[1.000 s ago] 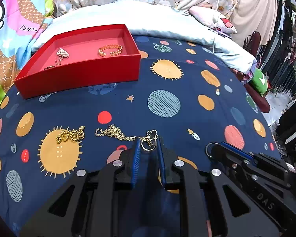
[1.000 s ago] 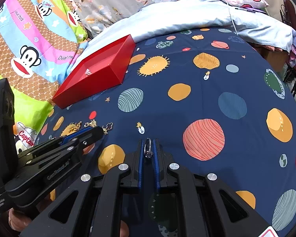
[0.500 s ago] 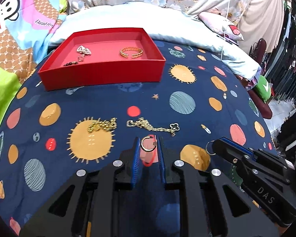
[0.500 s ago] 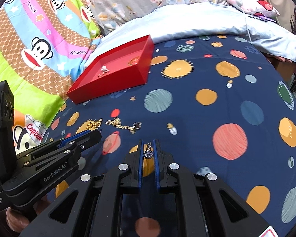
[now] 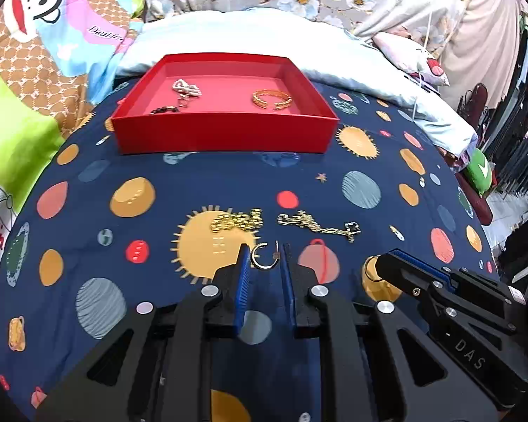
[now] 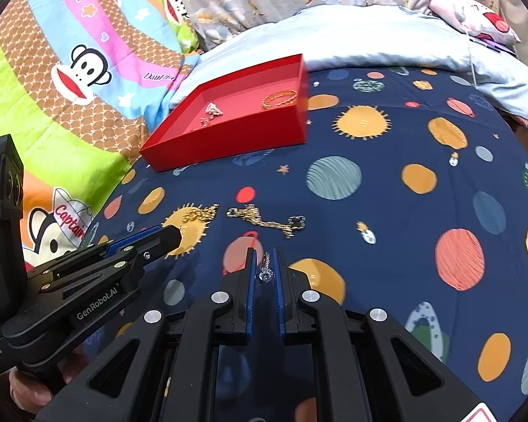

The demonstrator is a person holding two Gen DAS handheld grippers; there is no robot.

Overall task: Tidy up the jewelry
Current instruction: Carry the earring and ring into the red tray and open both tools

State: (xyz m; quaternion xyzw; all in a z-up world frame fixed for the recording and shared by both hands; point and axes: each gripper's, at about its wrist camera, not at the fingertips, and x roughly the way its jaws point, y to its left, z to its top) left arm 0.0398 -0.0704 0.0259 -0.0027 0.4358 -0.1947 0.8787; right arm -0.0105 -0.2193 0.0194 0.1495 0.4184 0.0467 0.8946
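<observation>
Currently gold hoop earring pinched in left gripper, gemstone ring clamped in right gripper, both carried short of red tray. Slip risked: tiny pieces, thin contact; drop onto patterned bedsheet hard to spot.

A tray sits on the bedspread toward the far side of the bed, with a pillow behind it. In the tray, a bracelet lies to the right and a small cluster of jewelry to the left. Nearer than the tray, two chains lie side by side on the bedspread: a bunched chain on the left and a stretched chain with a clover charm on the right. Just before them, the left tongs hold a hoop earring above the bedspread; the right tongs, to their right, hold a ring.
</observation>
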